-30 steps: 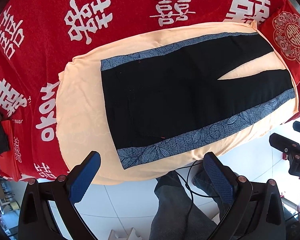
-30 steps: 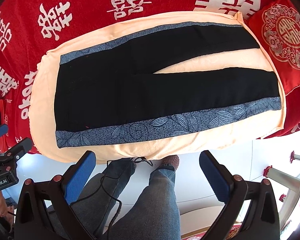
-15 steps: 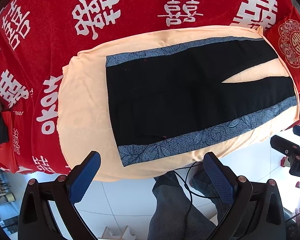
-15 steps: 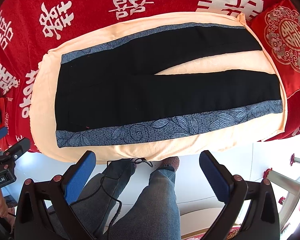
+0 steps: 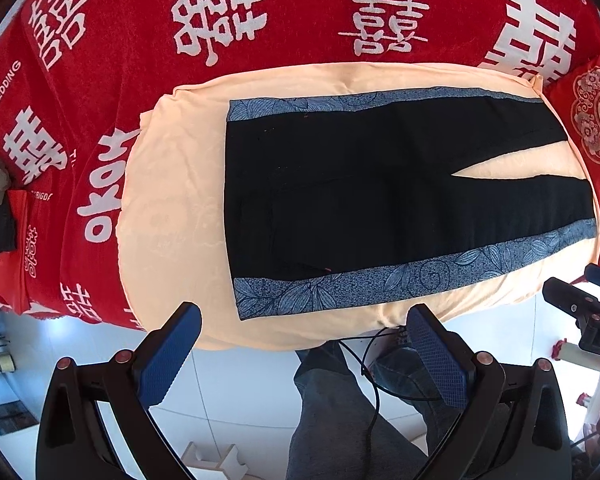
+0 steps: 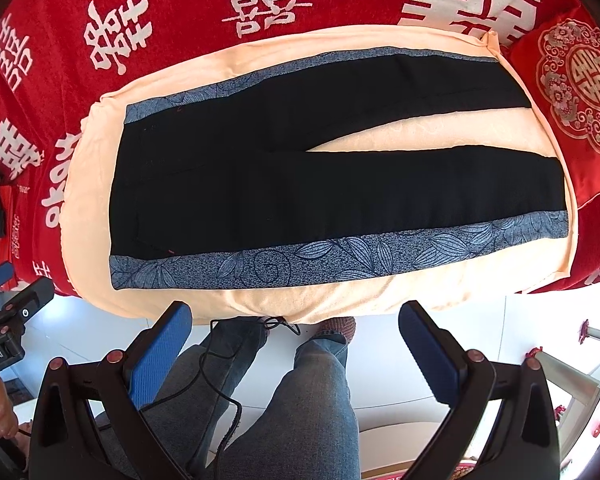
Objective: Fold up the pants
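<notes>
Black pants (image 5: 380, 196) (image 6: 320, 184) with blue leaf-patterned side stripes lie flat on a peach cloth (image 5: 172, 208) (image 6: 420, 292). The waist is at the left and the two legs spread apart toward the right. My left gripper (image 5: 304, 344) hovers open above the near edge, close to the waist end, nothing between its blue pads. My right gripper (image 6: 296, 344) also hangs open, above the near edge by the middle of the near leg. Neither touches the fabric.
A red bedspread (image 5: 260, 0) (image 6: 180, 8) with white characters covers the bed. A red embroidered cushion (image 6: 576, 80) (image 5: 596, 120) lies by the leg ends. A person's jeans-clad legs (image 6: 316, 400) and a black cable (image 6: 220, 384) are below. White tiled floor (image 5: 240, 380) borders the bed.
Both grippers have moved slightly forward and down toward the bed, so the pants look a bit larger and lower in the views. Both stay open; the pants have not moved.
</notes>
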### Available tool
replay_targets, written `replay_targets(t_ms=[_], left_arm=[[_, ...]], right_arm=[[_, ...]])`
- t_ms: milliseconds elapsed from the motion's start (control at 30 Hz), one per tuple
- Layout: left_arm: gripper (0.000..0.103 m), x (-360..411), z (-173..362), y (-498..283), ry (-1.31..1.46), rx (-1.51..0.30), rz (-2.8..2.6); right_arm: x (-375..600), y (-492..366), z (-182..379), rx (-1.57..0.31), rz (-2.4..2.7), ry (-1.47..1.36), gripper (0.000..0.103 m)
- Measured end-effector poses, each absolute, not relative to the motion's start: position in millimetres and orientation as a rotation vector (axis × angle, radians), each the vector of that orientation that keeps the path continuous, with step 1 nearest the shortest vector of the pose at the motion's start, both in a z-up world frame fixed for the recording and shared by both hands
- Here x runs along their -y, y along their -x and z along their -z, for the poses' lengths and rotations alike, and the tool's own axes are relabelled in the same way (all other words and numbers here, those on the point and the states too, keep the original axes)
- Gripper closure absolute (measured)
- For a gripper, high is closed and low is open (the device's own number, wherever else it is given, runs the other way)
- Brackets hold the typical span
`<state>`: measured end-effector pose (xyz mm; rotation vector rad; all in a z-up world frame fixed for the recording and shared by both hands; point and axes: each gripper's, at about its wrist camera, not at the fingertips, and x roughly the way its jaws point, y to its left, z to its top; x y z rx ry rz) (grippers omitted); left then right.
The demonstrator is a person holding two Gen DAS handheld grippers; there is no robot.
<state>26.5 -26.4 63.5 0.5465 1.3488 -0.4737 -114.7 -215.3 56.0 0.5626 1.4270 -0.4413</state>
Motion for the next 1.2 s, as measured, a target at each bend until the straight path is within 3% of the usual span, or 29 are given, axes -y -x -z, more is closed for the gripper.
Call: replay_targets(t_ms=[600, 967, 1000, 1100, 1200], left_arm=[[0.0, 15.2, -37.4, 18.8, -0.39, -1.419, 0.353], [0.0, -23.3, 31.9, -11.6, -0.18, -1.507, 0.315], [0.0, -28.6, 41.9, -15.0, -0.155, -1.519, 0.32], [0.0, -44.2, 69.3, -21.7, -0.104, -1.524, 0.343], [0.0, -55.4, 99.9, -25.0, -0.094, -1.542, 0.369]], right_arm=[[249.2, 156.1, -40.7, -1.4, 0.35, -0.681, 0.0], [237.3, 148.9, 26.6, -1.28, 0.162, -1.099, 0.0], [231.3, 145.8, 38.5, -1.267, 0.131, -1.146, 0.002], [205.1, 132.6, 79.1, -1.251, 0.024, -1.273, 0.023], [174.2, 119.2, 125.9, -1.276, -0.037, -1.342, 0.025]])
